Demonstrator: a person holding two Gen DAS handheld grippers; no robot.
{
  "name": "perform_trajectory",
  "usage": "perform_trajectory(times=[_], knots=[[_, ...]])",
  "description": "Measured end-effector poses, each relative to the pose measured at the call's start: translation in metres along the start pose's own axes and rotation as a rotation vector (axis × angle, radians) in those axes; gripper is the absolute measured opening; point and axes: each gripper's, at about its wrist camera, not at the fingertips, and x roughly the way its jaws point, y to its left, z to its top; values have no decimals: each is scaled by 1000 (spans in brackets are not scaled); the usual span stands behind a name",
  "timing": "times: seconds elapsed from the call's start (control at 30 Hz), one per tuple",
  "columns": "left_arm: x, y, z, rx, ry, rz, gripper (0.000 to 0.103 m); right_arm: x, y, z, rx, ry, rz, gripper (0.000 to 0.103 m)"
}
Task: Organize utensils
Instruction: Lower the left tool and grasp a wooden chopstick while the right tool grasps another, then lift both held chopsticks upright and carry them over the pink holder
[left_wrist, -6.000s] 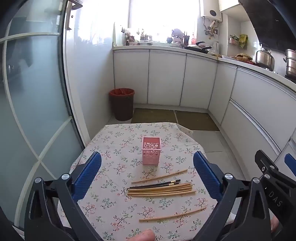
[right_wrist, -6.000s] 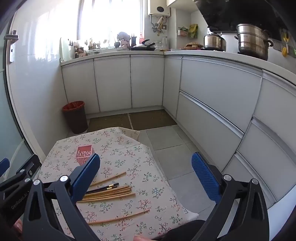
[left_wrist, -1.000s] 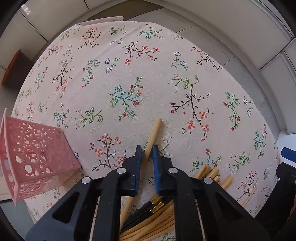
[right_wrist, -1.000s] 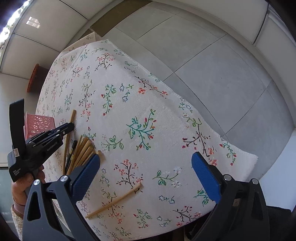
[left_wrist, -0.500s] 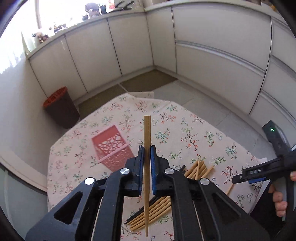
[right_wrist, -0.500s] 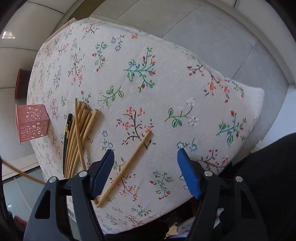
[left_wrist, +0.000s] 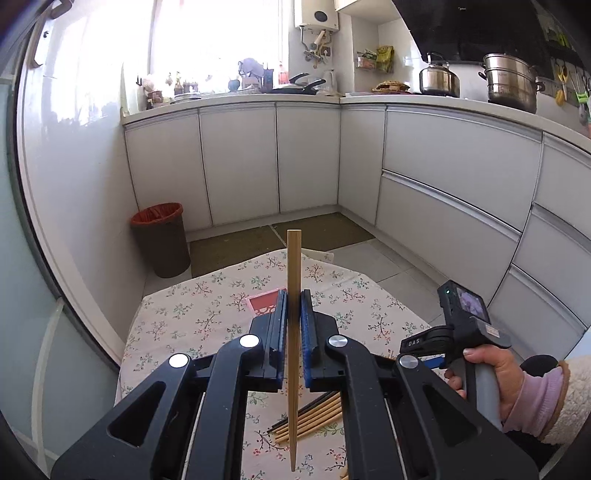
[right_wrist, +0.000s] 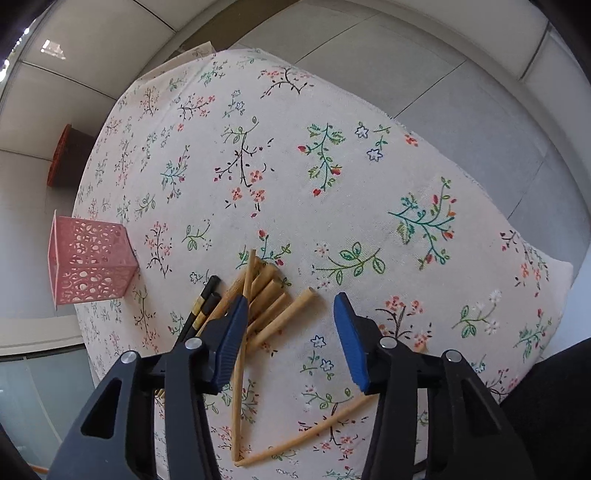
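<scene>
My left gripper is shut on a bamboo chopstick and holds it upright above the table. The pink perforated holder stands just behind the left fingertips; it also shows in the right wrist view at the table's left edge. A pile of bamboo and black chopsticks lies on the floral tablecloth. My right gripper is open, low over the pile's right end. One loose chopstick lies under the right gripper.
A brown bin with a red liner stands on the floor beyond the table. White kitchen cabinets run along the back and right. A glass door is on the left. The table's right edge drops to the tiled floor.
My left gripper has closed on one chopstick, lifted it off the table and tipped it upright. My right gripper has moved left and down over the chopstick pile.
</scene>
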Motion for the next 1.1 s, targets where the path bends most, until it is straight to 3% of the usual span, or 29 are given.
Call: perform_trajectory(times=[0.17,0.37,0.5,0.67,0.73,0.8,0.97,1.1], knots=[[-1,1,3,-19,-12,-21,6,12,12,-2,-37,9,-20,38],[0,4,1,-23,-15,-22,6,9,30,-2,-51,7,-23,37],[0,7,-5,-36,-11,-22,6,-4,29,-7,-63,-46,-54,39],[2,7,-4,-36,-3,-26,6,7,48,-7,-125,-28,-78,37],[1,8,-4,-42,-2,-23,6,18,56,-7,-149,-11,-118,29],[0,9,-3,-47,0,-20,6,26,60,-9,-155,-11,-140,10],[-3,9,-1,-57,4,-16,6,21,59,-11,-166,-48,-114,6],[-10,6,2,-63,-10,-17,6,-8,49,-19,-183,-88,-8,6]])
